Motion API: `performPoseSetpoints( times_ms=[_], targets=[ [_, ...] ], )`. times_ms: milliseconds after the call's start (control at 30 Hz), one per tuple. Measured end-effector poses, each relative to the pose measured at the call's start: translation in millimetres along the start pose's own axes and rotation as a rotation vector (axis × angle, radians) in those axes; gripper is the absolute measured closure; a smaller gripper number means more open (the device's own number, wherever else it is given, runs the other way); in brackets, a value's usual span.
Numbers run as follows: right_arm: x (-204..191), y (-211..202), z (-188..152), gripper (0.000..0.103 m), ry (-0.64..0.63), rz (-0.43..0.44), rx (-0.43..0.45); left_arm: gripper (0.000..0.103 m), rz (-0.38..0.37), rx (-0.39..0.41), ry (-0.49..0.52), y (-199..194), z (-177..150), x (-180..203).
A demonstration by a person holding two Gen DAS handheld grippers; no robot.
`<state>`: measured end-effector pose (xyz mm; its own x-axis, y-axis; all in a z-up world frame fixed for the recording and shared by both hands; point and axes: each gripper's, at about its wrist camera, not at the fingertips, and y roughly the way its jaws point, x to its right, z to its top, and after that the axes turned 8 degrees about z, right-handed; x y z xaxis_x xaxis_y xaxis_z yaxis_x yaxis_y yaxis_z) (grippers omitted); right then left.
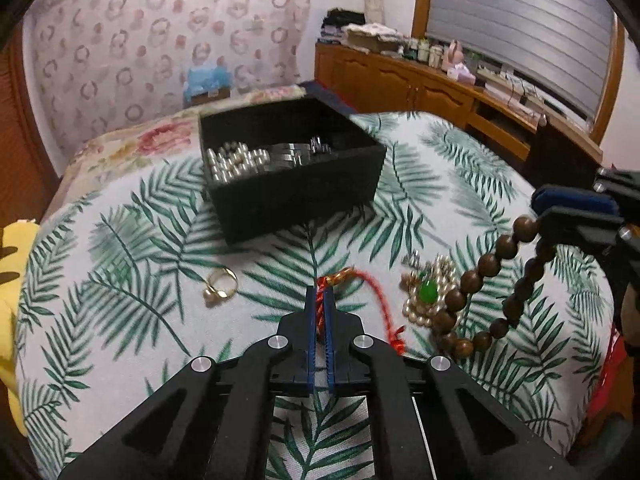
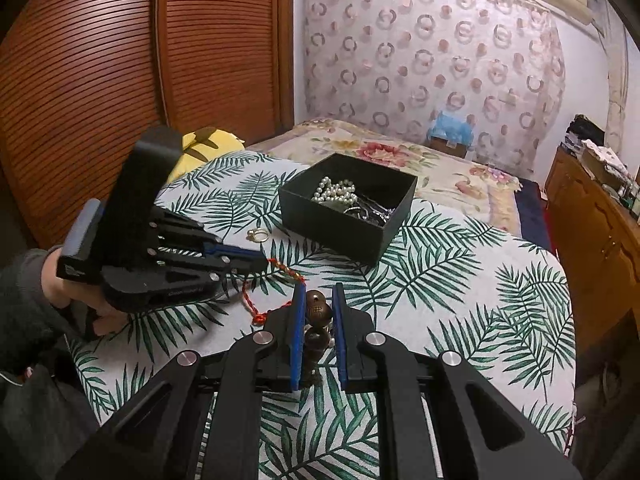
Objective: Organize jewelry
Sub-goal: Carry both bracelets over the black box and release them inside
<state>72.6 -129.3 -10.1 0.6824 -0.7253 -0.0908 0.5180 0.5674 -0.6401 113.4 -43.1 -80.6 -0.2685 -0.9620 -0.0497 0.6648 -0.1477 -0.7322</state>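
Observation:
My left gripper (image 1: 320,294) is shut on a red braided cord bracelet (image 1: 376,292) with a gold charm, which lies on the palm-leaf cloth. In the right wrist view this left gripper (image 2: 260,262) reaches in from the left over the red cord (image 2: 250,300). My right gripper (image 2: 317,292) is shut on a brown wooden bead bracelet (image 2: 318,312). In the left wrist view the beads (image 1: 472,280) hang from the right gripper (image 1: 538,208) down to the cloth. A black box (image 1: 296,196) behind holds pearls (image 1: 236,160) and dark metal pieces.
A pearl piece with a green stone (image 1: 430,292) and a gold ring with a pearl (image 1: 220,282) lie loose on the cloth. A yellow plush toy (image 2: 204,144) sits at the left edge. A wooden cabinet (image 1: 420,84) stands to the right and a slatted wardrobe (image 2: 120,60) to the left.

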Motion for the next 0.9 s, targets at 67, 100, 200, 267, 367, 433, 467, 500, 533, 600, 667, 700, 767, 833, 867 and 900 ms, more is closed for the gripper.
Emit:
performPoseSetpoints(
  times_ms=[67, 100, 200, 267, 367, 433, 467, 500, 533, 600, 667, 700, 767, 833, 867, 900],
  targets=[
    [-3.3, -1.0, 2.4, 0.088, -0.008, 0.000, 0.006, 0.100, 0.009, 0.025, -0.004, -8.6, 4.8, -1.7],
    [-3.8, -1.4, 3.9, 0.088, -0.010, 0.000, 0.009, 0.100, 0.012, 0.037, -0.005, -12.4, 7.2, -2.1],
    [-5.8, -3.1, 9.0, 0.088, -0.019, -0.002, 0.018, 0.100, 0.019, 0.067, -0.010, -21.9, 13.6, -4.0],
    [-7.0, -4.8, 14.2, 0.088, -0.031, -0.005, 0.025, 0.100, 0.026, 0.084, -0.015, -25.5, 18.6, -6.3],
    [-7.3, -8.9, 21.7, 0.088, -0.049, -0.009, 0.039, 0.100, 0.041, 0.120, -0.039, -32.7, 24.9, -11.2],
    [-6.6, -11.7, 30.0, 0.088, -0.059, -0.010, 0.051, 0.100, 0.046, 0.139, -0.055, -36.4, 29.2, -14.7],
    [-5.8, -12.2, 32.1, 0.088, -0.062, -0.010, 0.054, 0.100, 0.048, 0.146, -0.061, -37.8, 31.2, -16.2],
    [-4.5, -12.3, 35.5, 0.088, -0.065, -0.011, 0.058, 0.100, 0.048, 0.152, -0.066, -39.0, 33.0, -17.7],
    [-3.0, -11.8, 38.3, 0.088, -0.067, -0.010, 0.062, 0.100, 0.049, 0.155, -0.068, -39.3, 34.5, -18.8],
    [0.8, -9.1, 44.8, 0.088, -0.071, -0.008, 0.066, 0.100, 0.053, 0.163, -0.067, -39.9, 37.5, -20.5],
    [6.1, -5.6, 50.2, 0.088, -0.073, -0.007, 0.070, 0.100, 0.054, 0.172, -0.069, -40.8, 41.2, -23.2],
    [8.3, -4.0, 52.6, 0.088, -0.072, -0.006, 0.071, 0.100, 0.054, 0.176, -0.073, -40.7, 42.9, -24.3],
    [13.1, 0.2, 59.5, 0.088, -0.073, -0.004, 0.073, 0.100, 0.049, 0.179, -0.077, -40.3, 46.9, -27.4],
    [17.5, 3.5, 65.6, 0.088, -0.076, -0.004, 0.072, 0.100, 0.049, 0.184, -0.075, -39.8, 51.6, -29.6],
    [19.7, 5.2, 69.1, 0.088, -0.079, -0.005, 0.073, 0.100, 0.048, 0.186, -0.073, -39.4, 54.1, -31.0],
    [22.7, 7.6, 73.7, 0.088, -0.082, -0.005, 0.074, 0.100, 0.049, 0.189, -0.073, -39.0, 56.0, -32.3]
  ],
)
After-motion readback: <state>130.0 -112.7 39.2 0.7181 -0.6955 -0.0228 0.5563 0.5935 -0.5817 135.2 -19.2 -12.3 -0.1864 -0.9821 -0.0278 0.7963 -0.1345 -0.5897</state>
